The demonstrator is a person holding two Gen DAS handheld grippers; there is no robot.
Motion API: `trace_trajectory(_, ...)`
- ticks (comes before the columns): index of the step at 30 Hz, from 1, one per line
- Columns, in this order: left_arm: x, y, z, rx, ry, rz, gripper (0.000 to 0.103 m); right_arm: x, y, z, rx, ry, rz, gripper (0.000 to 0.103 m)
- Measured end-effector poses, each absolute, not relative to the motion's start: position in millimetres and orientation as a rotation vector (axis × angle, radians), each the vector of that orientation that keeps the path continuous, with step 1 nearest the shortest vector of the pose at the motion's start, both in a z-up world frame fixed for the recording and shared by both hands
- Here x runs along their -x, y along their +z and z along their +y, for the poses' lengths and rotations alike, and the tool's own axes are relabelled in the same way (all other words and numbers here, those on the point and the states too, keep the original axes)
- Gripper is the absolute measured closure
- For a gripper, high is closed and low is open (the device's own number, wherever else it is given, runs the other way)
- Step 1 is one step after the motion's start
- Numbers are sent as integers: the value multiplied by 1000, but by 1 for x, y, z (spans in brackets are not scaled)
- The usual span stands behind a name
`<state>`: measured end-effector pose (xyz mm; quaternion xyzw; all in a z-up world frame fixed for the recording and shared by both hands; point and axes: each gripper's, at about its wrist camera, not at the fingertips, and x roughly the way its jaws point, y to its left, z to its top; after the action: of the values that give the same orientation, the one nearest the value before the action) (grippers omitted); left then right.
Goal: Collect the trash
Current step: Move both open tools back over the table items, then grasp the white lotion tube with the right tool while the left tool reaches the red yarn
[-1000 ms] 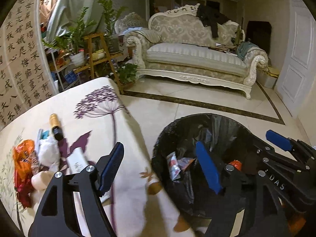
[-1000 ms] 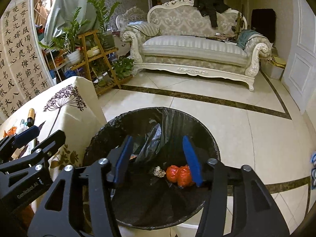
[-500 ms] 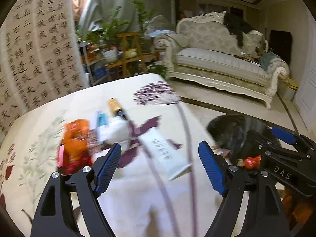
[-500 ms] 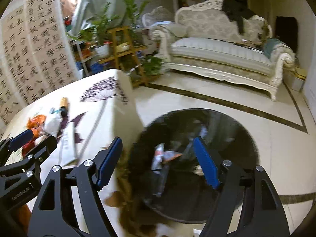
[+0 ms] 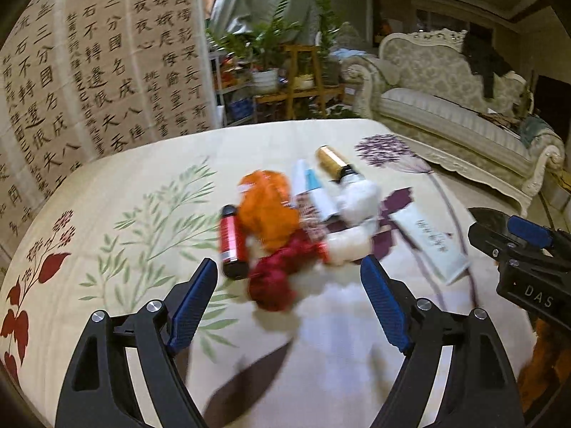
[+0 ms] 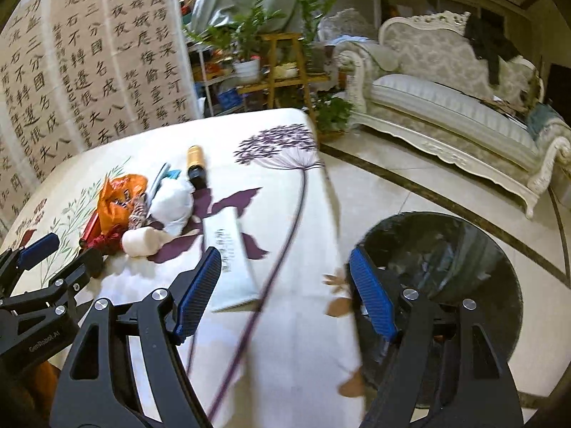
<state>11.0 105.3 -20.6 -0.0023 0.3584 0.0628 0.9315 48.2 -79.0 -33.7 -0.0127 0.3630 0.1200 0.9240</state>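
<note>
Both sets of jaws are being held spread wide, nothing gripped. The left gripper (image 5: pixel 288 299) is being aimed at the near edge of the trash pile, with the dark red crumpled wrapper (image 5: pixel 276 278) sitting just beyond its fingertips. The right gripper (image 6: pixel 285 294) is being held over the table's right edge, the white tube (image 6: pixel 228 249) just past its left finger.

The pile is lying mid-table: red canister (image 5: pixel 231 240) on the left, orange bag (image 5: pixel 267 210) behind it, white crumpled tissue (image 5: pixel 357 203) to the right, gold-capped bottle (image 5: pixel 333 162) at the far side. The black-lined bin (image 6: pixel 446 271) is standing on the floor, right of the table.

Probably best practice: one piece is being singled out, the nearest wrapper, with the fingers being lowered astride it so neighbours are not being dragged. The tablecloth (image 5: pixel 125 185) is likely being snagged if the dip is too deep.
</note>
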Motion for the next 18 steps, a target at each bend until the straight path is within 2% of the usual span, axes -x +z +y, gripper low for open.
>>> trace_trajectory(8, -9, -29, 133, 33, 159, 752, 22, -59, -45, -45, 103, 274, 797, 32)
trace_trajectory(10, -9, -31, 137, 35, 158, 757, 22, -62, -45, -40, 115, 278, 810, 41)
trace_trajectory(14, -11, -31, 138, 43, 144, 767, 22, -67, -49, -32, 147, 285, 836, 45)
trace_trajectory(18, -14, -31, 137, 42, 134, 768, 22, -70, -56, -25, 184, 297, 874, 57)
